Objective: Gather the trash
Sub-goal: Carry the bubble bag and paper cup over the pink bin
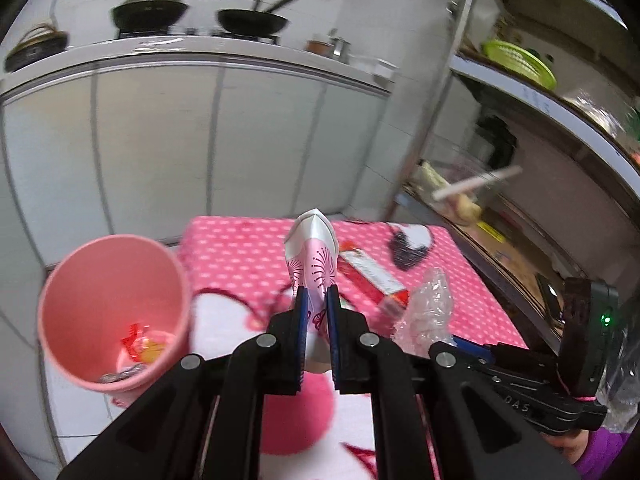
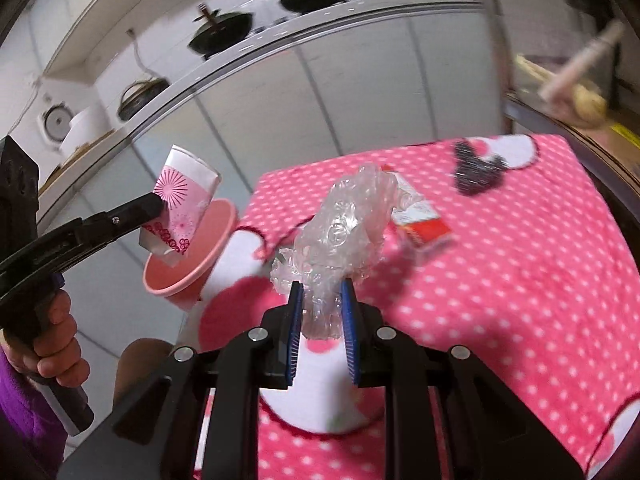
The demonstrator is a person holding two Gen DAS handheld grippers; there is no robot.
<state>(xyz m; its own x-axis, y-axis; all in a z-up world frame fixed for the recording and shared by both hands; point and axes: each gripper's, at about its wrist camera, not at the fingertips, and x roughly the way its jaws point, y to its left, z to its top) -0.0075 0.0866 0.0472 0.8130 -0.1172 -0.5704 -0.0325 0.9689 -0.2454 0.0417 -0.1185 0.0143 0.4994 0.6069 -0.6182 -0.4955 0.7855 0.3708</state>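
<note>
My left gripper (image 1: 315, 300) is shut on a crushed pink-and-white paper cup (image 1: 312, 258), held above the pink dotted tablecloth (image 1: 240, 252), to the right of the pink waste bin (image 1: 114, 312). In the right wrist view the cup (image 2: 182, 200) hangs just over the bin's rim (image 2: 188, 276), held by the left gripper (image 2: 158, 202). My right gripper (image 2: 322, 292) is shut on a crumpled clear plastic wrap (image 2: 344, 224), lifted above the cloth (image 2: 500, 260); the wrap also shows in the left wrist view (image 1: 428, 308). A red-and-white carton (image 1: 372, 276) lies on the cloth, also seen behind the wrap (image 2: 422, 220).
The bin holds a red wrapper (image 1: 138, 342) and other scraps. White cabinets (image 1: 200, 140) with pans on top (image 1: 252, 20) stand behind the table. A metal shelf rack (image 1: 540, 128) with a green basket (image 1: 520, 62) is at the right.
</note>
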